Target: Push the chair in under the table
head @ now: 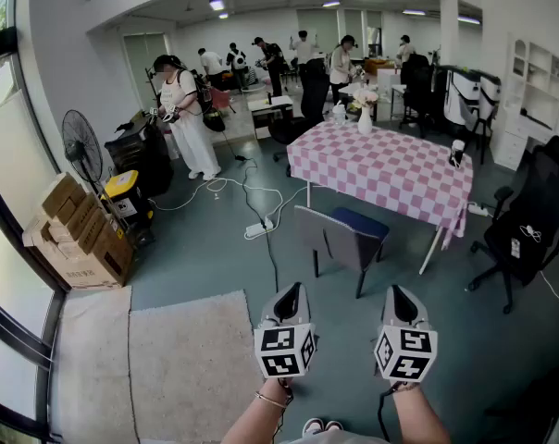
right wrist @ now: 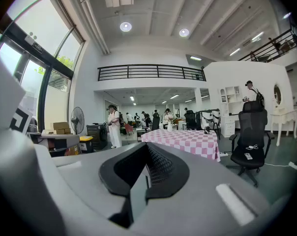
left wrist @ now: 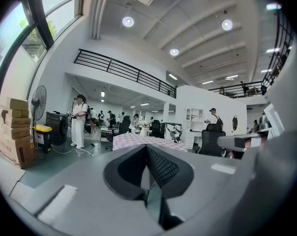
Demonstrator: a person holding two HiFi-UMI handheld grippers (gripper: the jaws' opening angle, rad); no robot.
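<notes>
The grey-backed chair (head: 339, 237) with a blue seat stands pulled out at the near side of the pink-checked table (head: 387, 170), its back towards the person. The left gripper (head: 290, 296) and right gripper (head: 400, 298) hang well short of it, jaws closed together on nothing. The chair looks light and stiff and should slide easily. Closed tips against the backrest's middle seem best, since pushing high might tip it.

The floor (head: 205, 252) bears chair (head: 340, 237), table (head: 391, 174), rug (head: 192, 368), perhaps a power strip (head: 258, 228).
</notes>
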